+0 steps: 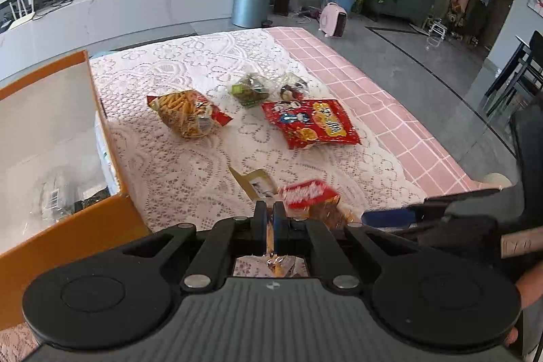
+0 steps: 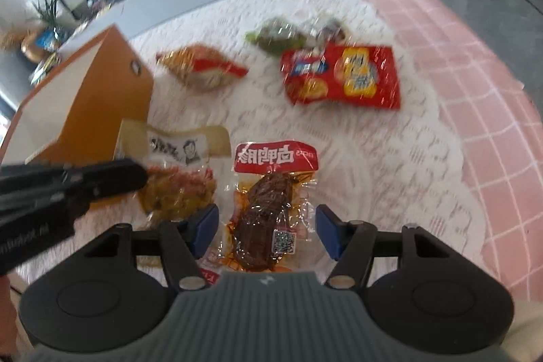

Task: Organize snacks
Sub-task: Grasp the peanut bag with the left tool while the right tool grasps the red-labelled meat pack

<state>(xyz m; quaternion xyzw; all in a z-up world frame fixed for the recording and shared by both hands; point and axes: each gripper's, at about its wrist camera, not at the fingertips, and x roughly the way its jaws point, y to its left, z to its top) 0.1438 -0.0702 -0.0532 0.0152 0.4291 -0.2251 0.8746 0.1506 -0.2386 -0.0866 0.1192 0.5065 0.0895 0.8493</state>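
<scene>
- Left gripper (image 1: 269, 219) pressed together, pinching the edge of the yellow-topped snack packet (image 2: 176, 165) just beside the orange box (image 1: 115, 219).
- Right gripper (image 2: 266, 228) spread wide, straddling the red-topped meat packet (image 2: 271, 202) on the lace tablecloth (image 1: 190, 165) — pads apparently not yet touching it.
- Thin pinch on slick film — could slip out on the way to the box.
- Could foul each other if lifted together: packets nearly touching, grippers close.
- Likely to skid under one pad if closed off-centre.
- Still out on the cloth: chip bag (image 1: 188, 117), red cracker bag (image 1: 310, 122), green packet (image 1: 253, 89).
</scene>
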